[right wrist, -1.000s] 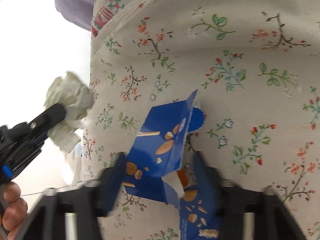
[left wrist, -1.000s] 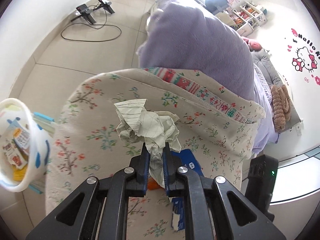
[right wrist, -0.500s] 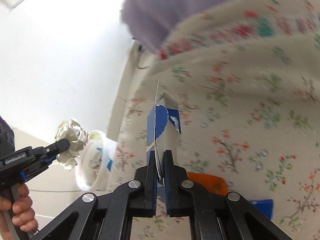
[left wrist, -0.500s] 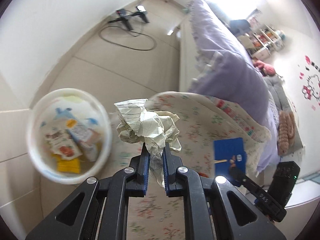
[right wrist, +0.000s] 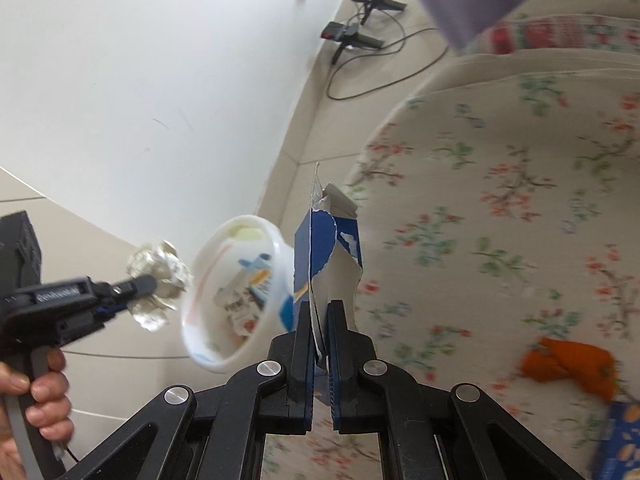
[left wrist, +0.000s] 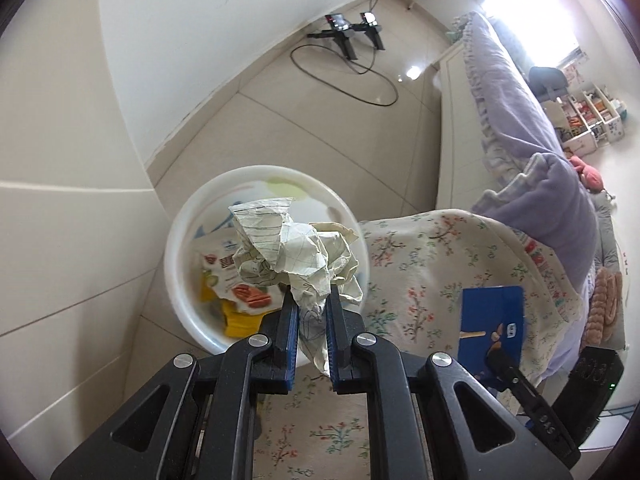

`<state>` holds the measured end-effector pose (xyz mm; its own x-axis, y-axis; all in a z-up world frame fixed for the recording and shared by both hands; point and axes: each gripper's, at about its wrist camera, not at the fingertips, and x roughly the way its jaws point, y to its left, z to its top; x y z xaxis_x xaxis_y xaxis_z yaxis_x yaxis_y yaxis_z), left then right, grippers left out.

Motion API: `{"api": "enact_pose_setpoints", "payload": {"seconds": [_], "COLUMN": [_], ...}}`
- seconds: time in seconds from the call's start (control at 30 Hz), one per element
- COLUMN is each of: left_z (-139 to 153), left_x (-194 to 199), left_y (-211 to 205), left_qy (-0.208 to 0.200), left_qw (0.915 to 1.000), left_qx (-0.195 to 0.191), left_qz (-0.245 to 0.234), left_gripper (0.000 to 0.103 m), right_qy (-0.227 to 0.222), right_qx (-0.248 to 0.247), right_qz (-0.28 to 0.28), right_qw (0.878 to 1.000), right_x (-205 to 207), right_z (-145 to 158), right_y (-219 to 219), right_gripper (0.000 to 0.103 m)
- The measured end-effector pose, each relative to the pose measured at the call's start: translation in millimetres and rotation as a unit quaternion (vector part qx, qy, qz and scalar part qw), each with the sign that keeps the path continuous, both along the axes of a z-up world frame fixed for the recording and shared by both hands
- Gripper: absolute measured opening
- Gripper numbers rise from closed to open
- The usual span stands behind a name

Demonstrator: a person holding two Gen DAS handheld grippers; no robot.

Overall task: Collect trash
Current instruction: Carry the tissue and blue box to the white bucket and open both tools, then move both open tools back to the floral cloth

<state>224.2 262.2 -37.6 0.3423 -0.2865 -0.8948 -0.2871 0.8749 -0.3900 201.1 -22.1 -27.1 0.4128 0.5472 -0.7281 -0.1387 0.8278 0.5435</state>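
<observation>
The white bin (left wrist: 264, 256) has come under the left claw (left wrist: 311, 308), which is clenched on crumpled paper (left wrist: 296, 252) above it. The right claw (right wrist: 319, 320) pinches a torn blue carton (right wrist: 326, 256) beside the bin.

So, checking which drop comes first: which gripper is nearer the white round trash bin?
Left. The left gripper holds crumpled paper over the white round trash bin; the right gripper, holding a torn blue carton, sits beside it.
</observation>
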Motion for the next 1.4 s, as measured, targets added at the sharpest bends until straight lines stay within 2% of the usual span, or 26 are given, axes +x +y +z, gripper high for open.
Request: {"api": "enact_pose_setpoints", "payload": {"seconds": [0.13, 0.2, 0.27, 0.4, 0.6, 0.63, 0.67, 0.7, 0.77, 0.93, 1.1, 1.2, 1.27, 1.4], "left_z": [-14, -17, -14, -3, 0, 0, 1, 2, 5, 12, 18, 25, 29, 29], "left_x": [2, 3, 2, -2, -4, -4, -4, -4, -5, -3, 2, 3, 3, -1], "left_y": [9, 15, 20, 23, 35, 35, 35, 34, 31, 14, -33, -75, -106, -164], "left_qy": [0.032, 0.043, 0.035, 0.018, 0.017, 0.017, 0.015, 0.014, 0.010, -0.001, -0.011, -0.025, -0.035, -0.044], "left_qw": [0.9993, 0.9985, 0.9985, 0.9989, 0.9985, 0.9985, 0.9985, 0.9986, 0.9988, 0.9994, 0.9991, 0.9955, 0.9917, 0.9835], "left_qx": [0.016, 0.023, 0.025, 0.027, 0.014, 0.014, 0.014, 0.014, 0.015, 0.023, 0.026, 0.035, 0.041, 0.046], "left_qz": [0.015, 0.025, 0.034, 0.033, 0.049, 0.050, 0.050, 0.049, 0.045, 0.026, -0.031, -0.084, -0.117, -0.170], "left_gripper": [0.018, 0.033, 0.042, 0.043, 0.043, 0.043, 0.043, 0.043, 0.043, 0.043, 0.050, 0.053, 0.055, 0.062], "right_qy": [0.003, 0.003, 0.003, 0.002, -0.005, -0.002, 0.006, 0.009, 0.007, -0.012, -0.037, -0.036, -0.035, -0.025], "right_qx": [0.032, 0.037, 0.036, 0.028, 0.035, 0.031, 0.024, 0.018, 0.004, -0.031, -0.087, -0.109, -0.115, -0.129], "right_qz": [0.011, 0.020, 0.033, 0.054, 0.076, 0.081, 0.084, 0.085, 0.086, 0.077, 0.043, 0.000, -0.049, -0.142], "right_qw": [0.999, 0.999, 0.999, 0.998, 0.997, 0.996, 0.996, 0.996, 0.996, 0.996, 0.995, 0.993, 0.992, 0.981], "right_x": [4, 8, 12, 19, 22, 22, 22, 21, 17, 1, -25, -47, -64, -95], "right_z": [-3, -5, -8, -13, -21, -24, -27, -30, -32, -14, 15, 26, 30, 25], "right_y": [25, 40, 62, 97, 132, 137, 140, 141, 138, 99, 31, -24, -67, -133], "right_gripper": [0.005, 0.005, 0.005, 0.005, 0.011, 0.023, 0.042, 0.047, 0.047, 0.048, 0.060, 0.062, 0.070, 0.073]}}
